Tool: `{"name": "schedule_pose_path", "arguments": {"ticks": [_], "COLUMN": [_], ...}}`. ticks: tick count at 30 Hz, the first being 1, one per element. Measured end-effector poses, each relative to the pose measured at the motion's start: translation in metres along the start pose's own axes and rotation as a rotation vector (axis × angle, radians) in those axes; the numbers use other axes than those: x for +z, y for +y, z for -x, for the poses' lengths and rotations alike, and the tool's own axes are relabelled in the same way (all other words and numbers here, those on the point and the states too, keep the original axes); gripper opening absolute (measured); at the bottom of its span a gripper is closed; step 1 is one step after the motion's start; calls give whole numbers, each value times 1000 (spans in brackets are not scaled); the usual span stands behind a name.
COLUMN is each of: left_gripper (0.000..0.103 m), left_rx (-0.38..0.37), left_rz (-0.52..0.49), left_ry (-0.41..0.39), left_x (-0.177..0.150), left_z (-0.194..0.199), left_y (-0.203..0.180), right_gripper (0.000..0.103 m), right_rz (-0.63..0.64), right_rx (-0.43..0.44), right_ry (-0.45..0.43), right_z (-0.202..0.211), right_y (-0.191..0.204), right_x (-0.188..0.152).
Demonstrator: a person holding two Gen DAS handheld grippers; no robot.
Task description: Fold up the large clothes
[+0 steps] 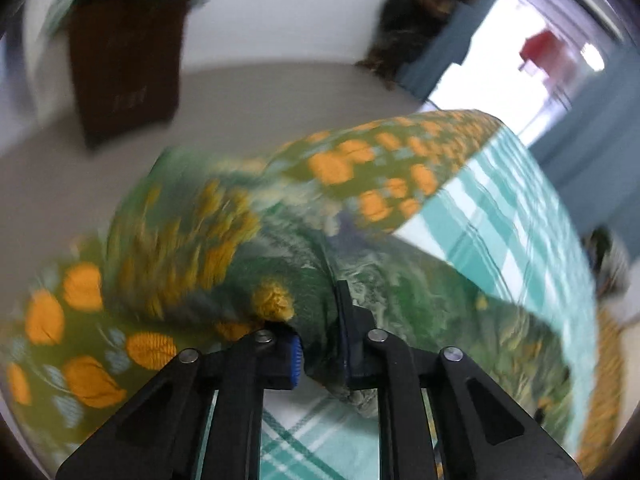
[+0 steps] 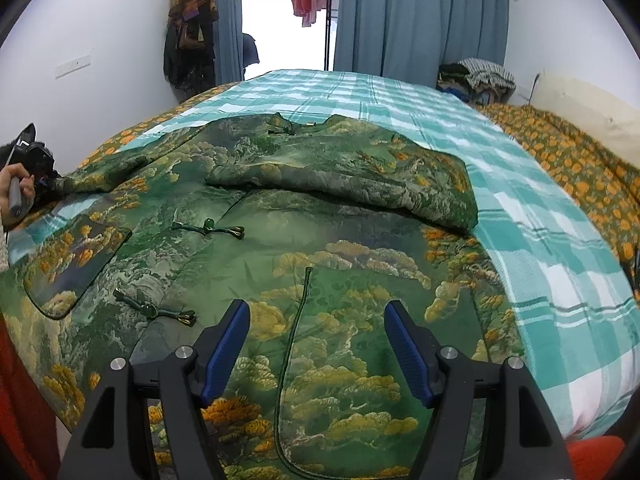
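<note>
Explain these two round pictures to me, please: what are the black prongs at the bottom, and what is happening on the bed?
No robot is here. A person holds a two-fingered clamp in each hand, and a wide-angle camera on each clamp looks along its fingers, so each picture is round.

The sharp picture comes from the right gripper. Its blue-padded jaws stand open and empty above a large green jacket with a landscape print, spread on a teal-and-white checked bedsheet. One sleeve is already folded across the chest.

The blurred picture comes from the left gripper, whose jaws are shut on a bunch of the jacket's cloth. In the right view you can see the person's left hand holding that gripper at the jacket's other sleeve.
</note>
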State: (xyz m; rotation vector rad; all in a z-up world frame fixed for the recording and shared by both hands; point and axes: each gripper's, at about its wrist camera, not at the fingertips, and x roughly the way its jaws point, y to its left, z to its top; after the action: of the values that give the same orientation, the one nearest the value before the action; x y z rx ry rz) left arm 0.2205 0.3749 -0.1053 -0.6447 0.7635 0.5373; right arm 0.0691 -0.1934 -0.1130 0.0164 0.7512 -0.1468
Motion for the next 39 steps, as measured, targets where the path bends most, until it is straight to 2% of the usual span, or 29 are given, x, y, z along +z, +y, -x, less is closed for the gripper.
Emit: {"name": "schedule_pose_path", "arguments": {"ticks": [4,6,7,9,10,12,14,15,16,18,19,22,25,27,30,32,33,34,37,39], "left_gripper": [10,10,10,10,10,11,17,25,29,63,66,70,74,80,83,83,83,83,83,83], "left_rx": [1,-37,-46,-74,-81,-101,-112,-126,-138,-168,-180,-191,-184,-191,-217,-232,-232,-231,-232,-237], "left_rz": [-278,-467,-525,-735,-792,-952,-1055,-1109,-1128,-1158,-1158,-1135,-1100,-1063,-974,-923,-909,-893,-853,-822], "left_ry": [-134,-201,-220,-286,-300,-324,-302,-263,-237,-143,-107,-11,33,42,57,73,79,83,87,92], "left_x": [-1,-19,-27,-67,-81,-130,-168,-195,-207,-239,-252,-279,-282,-279,-269,-262,-259,-256,-248,-241], "left_z": [50,83,92,122,129,141,136,128,124,107,102,96,101,105,111,111,112,112,108,111], "left_y": [-77,-131,-147,-199,-212,-247,-271,-281,-284,-290,-288,-265,-236,-214,-185,-173,-170,-167,-165,-157], "right_gripper": [71,71,71,71,71,71,71,71,71,71,71,71,71,71,71,71,71,71,71,71], "right_rz": [-5,-7,-9,-14,-18,-27,-33,-36,-39,-48,-51,-66,-84,-149,-193,-248,-310,-351,-455,-514], "right_rx": [15,18,17,14,12,7,-1,-4,-6,-16,-19,-29,-16,68,219,348,444,487,464,427], "right_ry": [-13,-23,-28,-35,-36,-41,-47,-50,-53,-58,-57,-51,-32,-2,-6,45,83,113,228,315], "right_z": [3,6,7,9,9,11,13,14,15,16,16,16,10,0,-18,-47,-74,-96,-171,-210], "right_y": [-2,-2,-3,-5,-6,-9,-12,-15,-17,-22,-24,-32,-40,-47,-44,-39,-37,-35,-29,-26], "right_x": [2,2,3,3,4,4,4,4,4,3,3,2,7,25,66,100,122,135,162,164]}}
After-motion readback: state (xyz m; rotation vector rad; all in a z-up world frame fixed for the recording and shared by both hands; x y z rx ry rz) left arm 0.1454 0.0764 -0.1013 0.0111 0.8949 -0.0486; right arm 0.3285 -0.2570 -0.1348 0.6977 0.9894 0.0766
